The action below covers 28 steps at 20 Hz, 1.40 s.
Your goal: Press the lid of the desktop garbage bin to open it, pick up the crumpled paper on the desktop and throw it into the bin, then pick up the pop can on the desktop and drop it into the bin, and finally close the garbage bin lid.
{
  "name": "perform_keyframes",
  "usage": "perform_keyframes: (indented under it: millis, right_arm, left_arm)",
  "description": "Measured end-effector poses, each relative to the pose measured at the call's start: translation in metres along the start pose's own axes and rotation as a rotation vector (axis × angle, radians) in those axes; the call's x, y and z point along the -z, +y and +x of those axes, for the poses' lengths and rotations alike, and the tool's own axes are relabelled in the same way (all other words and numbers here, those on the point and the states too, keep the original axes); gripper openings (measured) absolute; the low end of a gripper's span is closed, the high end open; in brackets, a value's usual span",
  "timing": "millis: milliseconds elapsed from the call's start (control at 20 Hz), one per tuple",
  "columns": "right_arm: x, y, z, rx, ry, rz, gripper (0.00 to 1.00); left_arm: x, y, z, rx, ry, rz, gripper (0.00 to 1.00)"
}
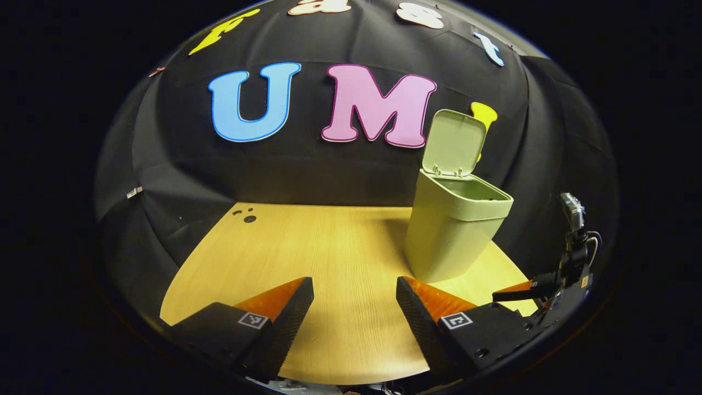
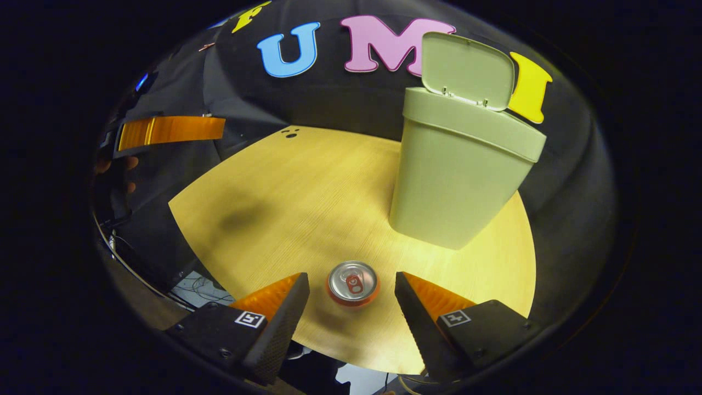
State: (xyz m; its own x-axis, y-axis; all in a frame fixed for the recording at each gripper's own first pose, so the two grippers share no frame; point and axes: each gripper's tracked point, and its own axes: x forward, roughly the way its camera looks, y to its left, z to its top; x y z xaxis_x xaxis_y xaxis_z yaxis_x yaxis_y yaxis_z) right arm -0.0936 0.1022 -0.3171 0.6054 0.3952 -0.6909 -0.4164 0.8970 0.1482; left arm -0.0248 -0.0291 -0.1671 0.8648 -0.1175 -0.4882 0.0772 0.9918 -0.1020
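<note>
The pop can (image 2: 353, 283), a small orange aluminium cylinder with a silver top and pull tab, stands upright near the front edge of the pale wooden round surface (image 2: 307, 197), and it is what the work turns on at this point.

Biggest thing first: the tall sage-green plastic garbage bin (image 2: 460, 170) stands towards the back right of the surface with its hinged lid (image 2: 466, 68) tipped up and its mouth open. No crumpled paper lies on the wood, so I judge that step finished and the can next. The bin looks light and narrow at the base; a can swung into its rim, or a claw catching the raised lid, could tip it or knock the lid down too soon. A can let go short of the mouth would bounce off the rim.

The can is the touchier risk. It sits close to the edge, and a one-sided nudge from a finger could topple it and send it rolling off. Thin metal may also dent or slip under a squeeze.

The right claw (image 2: 351, 293) is spread wide, a finger on each side of the can, clear of it and gripping nothing. The left claw (image 1: 355, 296) is likewise spread and empty, hanging above bare wood left of the bin.
</note>
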Motion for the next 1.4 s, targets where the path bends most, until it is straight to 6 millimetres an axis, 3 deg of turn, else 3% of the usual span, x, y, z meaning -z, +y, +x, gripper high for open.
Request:
perform_keyframes:
  millis: [350, 700, 750, 800, 900, 1050, 1150, 1400]
  right_arm:
    - [0.024, -0.007, 0.031, -0.004, 0.084, 0.009, 0.99]
    - [0.028, -0.002, 0.045, -0.03, 0.117, 0.013, 0.99]
    - [0.028, -0.003, 0.048, -0.027, 0.12, 0.01, 0.98]
    - [0.026, -0.003, 0.046, -0.029, 0.116, 0.008, 0.81]
    - [0.026, -0.003, 0.045, -0.029, 0.111, 0.006, 0.83]
    - [0.015, -0.004, 0.034, -0.034, 0.076, 0.005, 0.87]
    - [0.0, -0.007, 0.023, -0.034, 0.038, 0.017, 0.83]
    - [-0.059, -0.016, -0.012, -0.038, -0.102, 0.057, 0.83]
  left_arm:
    - [0.005, 0.005, 0.006, -0.015, 0.005, 0.006, 0.98]
    - [0.008, 0.002, 0.011, -0.016, 0.015, 0.014, 0.98]
    - [0.007, 0.002, 0.012, -0.017, 0.015, 0.013, 0.98]
    - [0.009, 0.002, 0.011, -0.018, 0.015, 0.012, 0.98]
    - [0.01, 0.004, 0.01, -0.021, 0.017, 0.012, 0.98]
    - [0.011, 0.005, 0.011, -0.024, 0.02, 0.01, 0.98]
    - [0.012, 0.004, 0.011, -0.023, 0.022, 0.009, 0.98]
    - [0.012, 0.002, 0.013, -0.02, 0.024, 0.015, 0.98]
